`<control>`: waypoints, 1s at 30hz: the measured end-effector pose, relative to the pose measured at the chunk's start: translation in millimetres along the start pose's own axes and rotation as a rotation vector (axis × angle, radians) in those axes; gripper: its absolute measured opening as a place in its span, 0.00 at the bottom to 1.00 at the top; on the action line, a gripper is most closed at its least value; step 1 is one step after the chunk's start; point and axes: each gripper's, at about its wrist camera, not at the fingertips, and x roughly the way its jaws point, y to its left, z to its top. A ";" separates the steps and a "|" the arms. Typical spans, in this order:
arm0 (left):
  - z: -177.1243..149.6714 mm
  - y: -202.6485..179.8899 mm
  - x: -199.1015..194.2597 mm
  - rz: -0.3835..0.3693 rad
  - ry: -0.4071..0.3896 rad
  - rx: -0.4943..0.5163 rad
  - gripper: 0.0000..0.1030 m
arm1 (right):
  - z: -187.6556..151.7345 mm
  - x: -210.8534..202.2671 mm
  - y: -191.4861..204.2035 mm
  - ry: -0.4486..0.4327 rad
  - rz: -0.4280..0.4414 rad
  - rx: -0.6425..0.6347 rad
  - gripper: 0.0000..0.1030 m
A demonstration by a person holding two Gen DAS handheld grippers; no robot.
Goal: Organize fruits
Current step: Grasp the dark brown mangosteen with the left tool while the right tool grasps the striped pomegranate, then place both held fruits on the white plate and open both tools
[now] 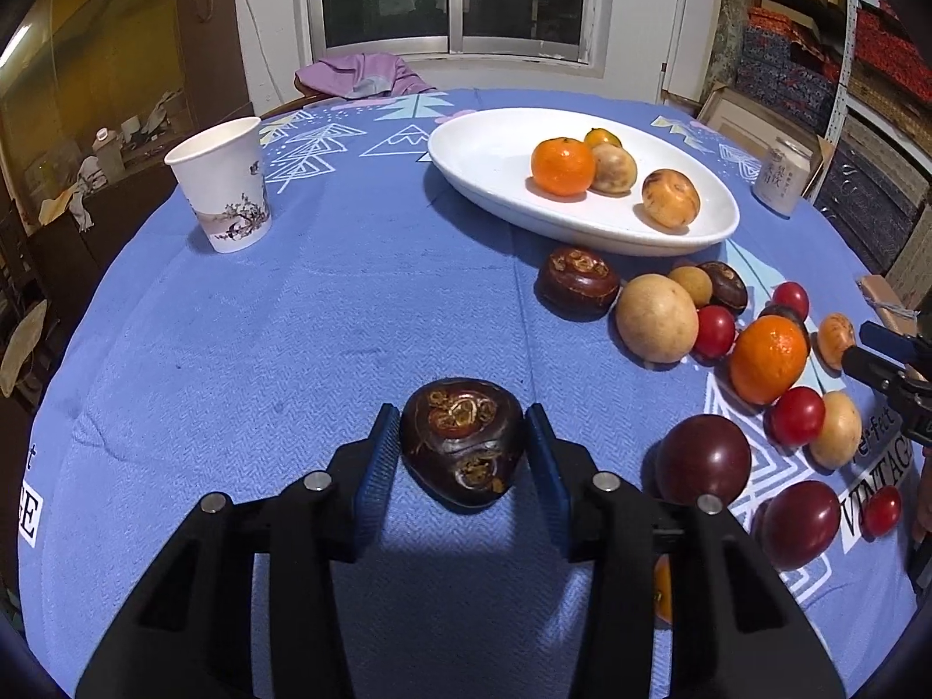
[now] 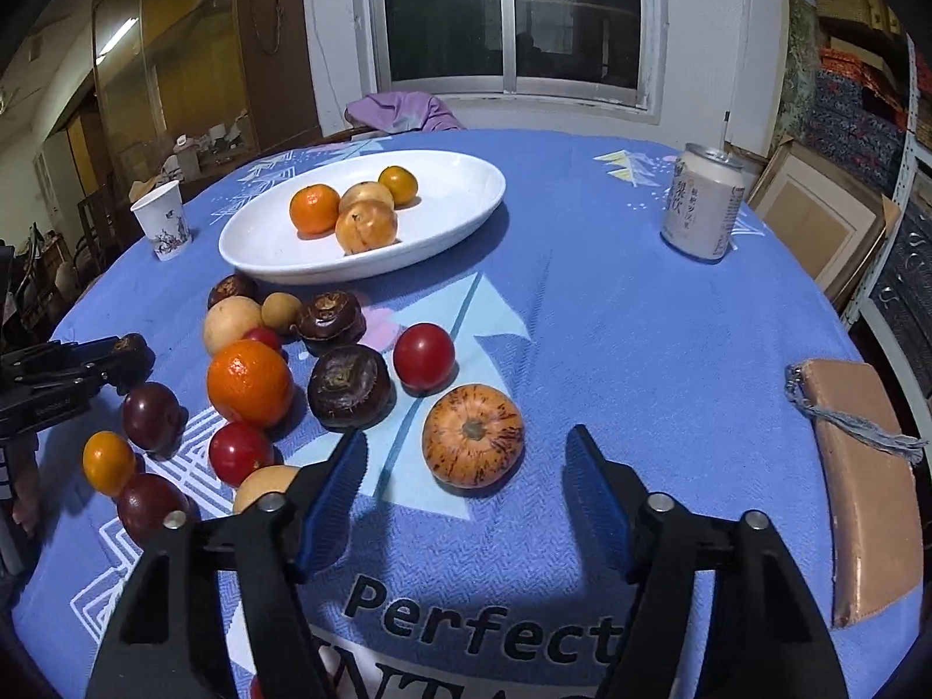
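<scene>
My left gripper (image 1: 461, 428) is shut on a dark brown water chestnut (image 1: 460, 454) that rests on the blue tablecloth, with a blue pad against each side. My right gripper (image 2: 466, 448) is open around a striped orange fruit (image 2: 472, 442); neither pad touches it, and the gap is wider on the right. The white oval plate (image 1: 466, 175) (image 2: 244, 256) at the back holds a mandarin (image 1: 562, 166) and three other fruits. Several loose fruits lie between the plate and the grippers: a large orange (image 2: 249, 381), red tomatoes, dark plums and more water chestnuts.
A paper cup (image 1: 224, 186) stands at the far left and a drink can (image 2: 702, 204) at the far right. A tan pouch (image 2: 868, 495) lies by the right table edge. Purple cloth (image 2: 402, 110) hangs behind the table.
</scene>
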 end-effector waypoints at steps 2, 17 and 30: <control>-0.2 0.8 0.3 -0.001 0.003 -0.001 0.42 | 0.8 2.0 -1.3 0.005 0.011 0.011 0.63; -0.6 -1.2 4.1 -0.019 0.006 0.005 0.42 | 2.0 11.6 -9.6 0.035 0.054 0.074 0.38; 71.1 4.8 -30.2 -0.021 -0.125 -0.063 0.42 | 51.4 -34.9 -5.9 -0.136 0.139 0.086 0.38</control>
